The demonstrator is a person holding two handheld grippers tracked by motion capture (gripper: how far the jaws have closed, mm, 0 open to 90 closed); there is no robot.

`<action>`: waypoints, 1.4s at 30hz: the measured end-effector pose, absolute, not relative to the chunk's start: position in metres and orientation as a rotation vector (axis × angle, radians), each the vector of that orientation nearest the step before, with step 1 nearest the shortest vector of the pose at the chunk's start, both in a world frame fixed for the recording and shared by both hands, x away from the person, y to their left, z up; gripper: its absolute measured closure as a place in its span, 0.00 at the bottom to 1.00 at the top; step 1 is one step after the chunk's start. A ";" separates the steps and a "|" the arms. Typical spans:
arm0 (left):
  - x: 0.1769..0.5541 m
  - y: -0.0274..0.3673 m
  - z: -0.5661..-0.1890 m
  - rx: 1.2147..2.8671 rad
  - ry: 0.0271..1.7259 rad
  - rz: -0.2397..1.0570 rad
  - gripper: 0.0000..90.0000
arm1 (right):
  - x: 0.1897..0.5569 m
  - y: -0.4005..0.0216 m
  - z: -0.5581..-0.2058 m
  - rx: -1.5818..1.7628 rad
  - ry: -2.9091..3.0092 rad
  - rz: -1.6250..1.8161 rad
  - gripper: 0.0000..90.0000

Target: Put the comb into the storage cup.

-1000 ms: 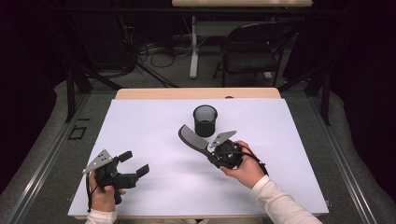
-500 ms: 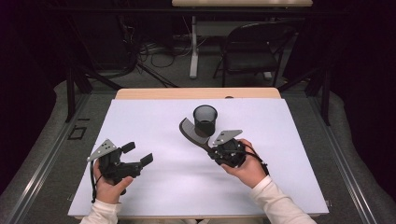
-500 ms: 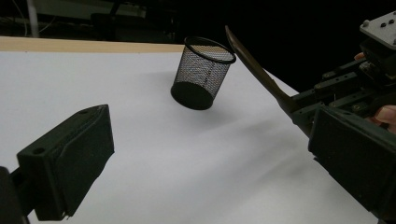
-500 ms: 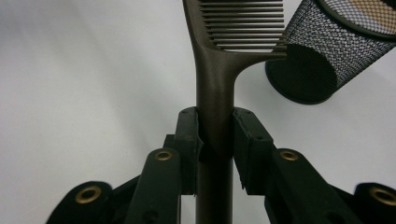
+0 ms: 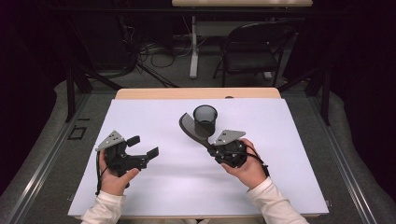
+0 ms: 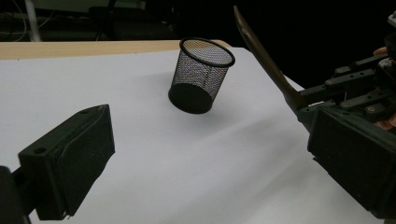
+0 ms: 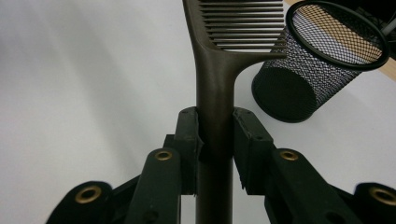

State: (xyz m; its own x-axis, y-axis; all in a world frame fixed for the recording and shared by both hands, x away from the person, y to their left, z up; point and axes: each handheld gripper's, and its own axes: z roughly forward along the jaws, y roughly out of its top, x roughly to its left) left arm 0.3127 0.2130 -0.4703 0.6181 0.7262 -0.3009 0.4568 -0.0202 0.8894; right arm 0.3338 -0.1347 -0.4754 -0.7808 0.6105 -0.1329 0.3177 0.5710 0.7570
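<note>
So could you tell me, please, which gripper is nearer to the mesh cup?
The right. The right gripper sits just in front of the mesh cup, holding a comb whose head reaches beside it. The left gripper is open, well off to the cup's left.

Cup (image 5: 205,119) stands on the table (image 5: 289,186), centre rear; comb (image 5: 190,130) just left of it; chair (image 5: 252,51) behind the table

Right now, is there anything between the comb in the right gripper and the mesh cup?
Nothing visible. The right gripper is shut on the comb by its handle, and its toothed end rises beside the mesh cup. The white table around the cup is bare; the left gripper hangs open, well aside.
</note>
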 end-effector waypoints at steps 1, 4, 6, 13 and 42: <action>0.314 0.212 -0.469 1.658 0.993 0.286 0.03 | 0.334 -0.135 -0.475 0.759 2.421 1.063 0.81; 0.317 0.209 -0.466 1.653 0.990 0.279 0.07 | 0.334 -0.133 -0.475 0.754 2.411 1.073 0.81; 0.320 0.206 -0.463 1.651 0.988 0.276 0.09 | 0.333 -0.132 -0.475 0.751 2.409 1.077 0.81; 0.327 0.199 -0.456 1.665 0.981 0.248 0.11 | 0.330 -0.128 -0.478 0.745 2.393 1.096 0.81; 0.349 0.176 -0.439 1.680 1.010 0.158 0.29 | 0.321 -0.125 -0.488 0.734 2.320 1.122 0.81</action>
State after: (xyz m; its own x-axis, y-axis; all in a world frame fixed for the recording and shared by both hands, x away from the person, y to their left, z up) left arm 0.3494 0.1759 -0.4392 0.6258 0.6817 -0.3790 0.5338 -0.0201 0.8453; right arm 0.3211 -0.1245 -0.4878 -0.7530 0.6361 -0.1687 0.2628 0.5257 0.8090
